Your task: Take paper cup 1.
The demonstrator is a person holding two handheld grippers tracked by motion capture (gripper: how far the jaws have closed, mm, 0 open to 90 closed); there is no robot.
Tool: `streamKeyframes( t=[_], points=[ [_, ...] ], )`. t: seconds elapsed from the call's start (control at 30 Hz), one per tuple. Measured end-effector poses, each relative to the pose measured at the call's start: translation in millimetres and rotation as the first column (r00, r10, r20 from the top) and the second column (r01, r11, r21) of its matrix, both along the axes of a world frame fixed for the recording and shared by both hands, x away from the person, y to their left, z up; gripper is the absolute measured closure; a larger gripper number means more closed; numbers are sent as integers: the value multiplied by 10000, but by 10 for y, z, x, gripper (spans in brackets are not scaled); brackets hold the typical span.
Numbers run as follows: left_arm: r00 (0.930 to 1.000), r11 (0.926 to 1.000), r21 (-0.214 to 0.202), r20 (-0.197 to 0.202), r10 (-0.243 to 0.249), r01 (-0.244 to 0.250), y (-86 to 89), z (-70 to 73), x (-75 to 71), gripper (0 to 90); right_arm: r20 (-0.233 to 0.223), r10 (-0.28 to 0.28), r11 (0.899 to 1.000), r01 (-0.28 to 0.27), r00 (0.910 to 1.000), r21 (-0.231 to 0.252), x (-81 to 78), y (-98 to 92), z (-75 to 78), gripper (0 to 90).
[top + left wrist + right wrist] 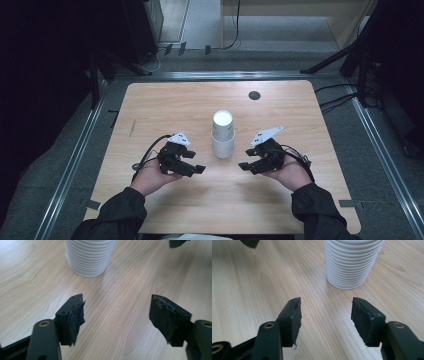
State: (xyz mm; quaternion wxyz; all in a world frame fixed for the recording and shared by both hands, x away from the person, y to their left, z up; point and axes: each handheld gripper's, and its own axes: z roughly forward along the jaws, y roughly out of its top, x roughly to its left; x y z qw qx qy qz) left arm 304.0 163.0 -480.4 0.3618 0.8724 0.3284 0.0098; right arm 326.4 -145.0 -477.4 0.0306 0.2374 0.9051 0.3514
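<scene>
A tall stack of ribbed white paper cups (223, 135) stands on the light wooden worktop (165, 107). Left claw (192, 169) and right claw (246, 165) flank it, both released, gripping nothing.

I count one stack of white ribbed cups (222, 136), two tongs and one desk (165, 107).

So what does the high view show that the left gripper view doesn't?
From the high view: the left hand and right hand, the whole table with a dark round spot, and the top of the stack of white cups. From the left gripper view: close up, the stack's ridged side, and the left gripper with frayed pads, jaws apart, nothing between. Both: the cups standing on the wooden table.
</scene>
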Motion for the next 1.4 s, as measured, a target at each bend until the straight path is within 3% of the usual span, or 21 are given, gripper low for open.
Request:
streamKeyframes(
  t=[0.3, 0.57, 0.93, 1.13, 1.27, 1.4],
  points=[
    [9999, 9998, -131, 97, 118, -116, 55, 28, -64, 288, 354, 149, 9996, -140, 9993, -242, 29, -1, 45, 377],
    [9996, 9997, -48, 141, 245, -245, 118, 13, -126, 289, 440, 276, 9993, -264, 9987, -268, 81, 27, 104, 376],
    [9990, 9987, -247, -46, 448, -449, 193, 0, -193, 286, 445, 528, 9978, -509, 9976, -424, 185, 120, 175, 370],
    [9988, 9984, -267, -56, 488, -489, 213, 5, -209, 286, 439, 718, 9971, -706, 9965, -281, 280, 146, 286, 362],
    [9992, 9989, -239, -70, 400, -402, 214, 4, -205, 286, 501, 991, 9941, -967, 9938, -483, 372, 169, 378, 351],
    [9993, 9991, -183, -100, 370, -372, 216, 2, -203, 286, 196, 1114, 9928, -1104, 9936, -461, 484, 186, 459, 339]
  ],
)
